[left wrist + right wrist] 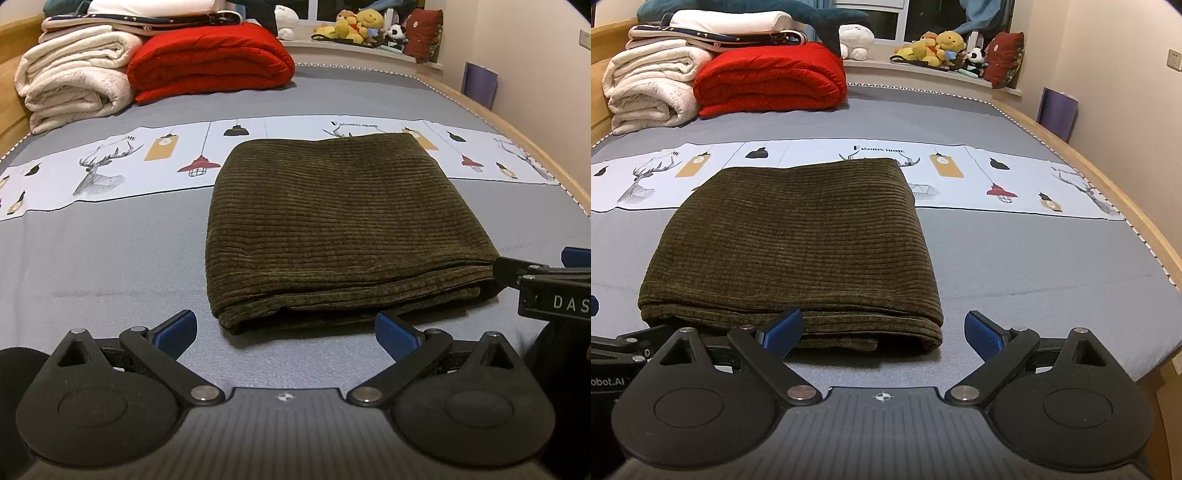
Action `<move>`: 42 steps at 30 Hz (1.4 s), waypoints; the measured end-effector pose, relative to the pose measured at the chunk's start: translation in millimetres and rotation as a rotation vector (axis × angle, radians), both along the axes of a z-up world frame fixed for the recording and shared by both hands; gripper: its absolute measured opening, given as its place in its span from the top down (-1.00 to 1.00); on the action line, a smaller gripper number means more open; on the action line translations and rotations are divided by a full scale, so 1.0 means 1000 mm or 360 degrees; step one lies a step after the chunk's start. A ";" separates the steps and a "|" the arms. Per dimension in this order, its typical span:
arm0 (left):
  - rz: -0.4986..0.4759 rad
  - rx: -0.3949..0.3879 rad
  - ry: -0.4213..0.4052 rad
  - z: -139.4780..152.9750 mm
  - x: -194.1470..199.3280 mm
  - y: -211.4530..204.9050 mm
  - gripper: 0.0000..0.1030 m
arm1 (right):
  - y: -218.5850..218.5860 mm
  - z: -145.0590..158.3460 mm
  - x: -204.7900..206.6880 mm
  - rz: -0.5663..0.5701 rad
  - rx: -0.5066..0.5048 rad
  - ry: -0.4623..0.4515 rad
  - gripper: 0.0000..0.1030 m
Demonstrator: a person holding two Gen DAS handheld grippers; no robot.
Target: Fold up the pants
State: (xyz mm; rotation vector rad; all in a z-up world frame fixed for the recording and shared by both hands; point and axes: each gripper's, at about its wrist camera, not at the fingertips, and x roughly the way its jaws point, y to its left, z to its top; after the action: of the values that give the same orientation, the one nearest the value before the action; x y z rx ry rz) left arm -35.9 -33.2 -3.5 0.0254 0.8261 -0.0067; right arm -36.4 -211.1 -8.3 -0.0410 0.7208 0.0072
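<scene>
The dark olive corduroy pants (343,229) lie folded into a flat rectangle on the grey bed sheet (110,266); they also show in the right wrist view (798,243). My left gripper (284,332) is open and empty, just in front of the pants' near edge. My right gripper (882,332) is open and empty, at the pants' near right corner, its left finger (783,328) over the fold's edge. The right gripper's fingers (517,269) show in the left wrist view, beside the pants' right corner.
A red folded blanket (210,62) and white folded blankets (74,81) are stacked at the bed's far left. Plush toys (354,26) sit on the window sill. The wooden bed rail (1126,206) runs along the right. A patterned white band (997,173) crosses the sheet.
</scene>
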 end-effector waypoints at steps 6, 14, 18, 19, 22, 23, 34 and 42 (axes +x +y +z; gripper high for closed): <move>-0.0008 0.0007 0.0000 0.000 -0.001 -0.001 -0.99 | -0.002 0.000 0.001 -0.0007 0.0014 0.0003 -0.84; -0.0016 0.0007 0.0006 -0.001 0.000 -0.002 -0.99 | -0.002 0.000 0.001 -0.0008 0.0015 0.0006 -0.84; -0.0019 0.0008 0.0008 -0.001 0.000 -0.002 -0.99 | -0.002 -0.001 0.001 -0.0006 0.0016 0.0008 -0.84; -0.0019 0.0007 0.0007 -0.001 0.000 -0.002 -0.99 | -0.002 -0.001 0.001 -0.0006 0.0015 0.0008 -0.84; -0.0018 0.0008 0.0007 -0.001 0.000 -0.002 -0.99 | -0.002 -0.001 0.001 -0.0007 0.0015 0.0008 -0.84; -0.0018 0.0008 0.0008 -0.001 0.000 -0.002 -0.99 | -0.002 -0.001 0.001 -0.0007 0.0015 0.0008 -0.84; -0.0016 0.0005 0.0009 -0.001 0.000 -0.003 -0.99 | -0.002 -0.001 0.000 -0.0005 0.0014 0.0008 -0.84; -0.0022 -0.0004 0.0018 -0.003 0.001 -0.001 -0.99 | -0.003 -0.003 -0.001 0.0002 0.0012 0.0009 -0.84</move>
State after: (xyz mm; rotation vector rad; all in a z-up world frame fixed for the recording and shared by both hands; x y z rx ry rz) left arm -35.4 -34.5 -6.6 0.0289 0.8371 -0.0208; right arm -37.2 -213.8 -10.8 -0.0341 0.7261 0.0111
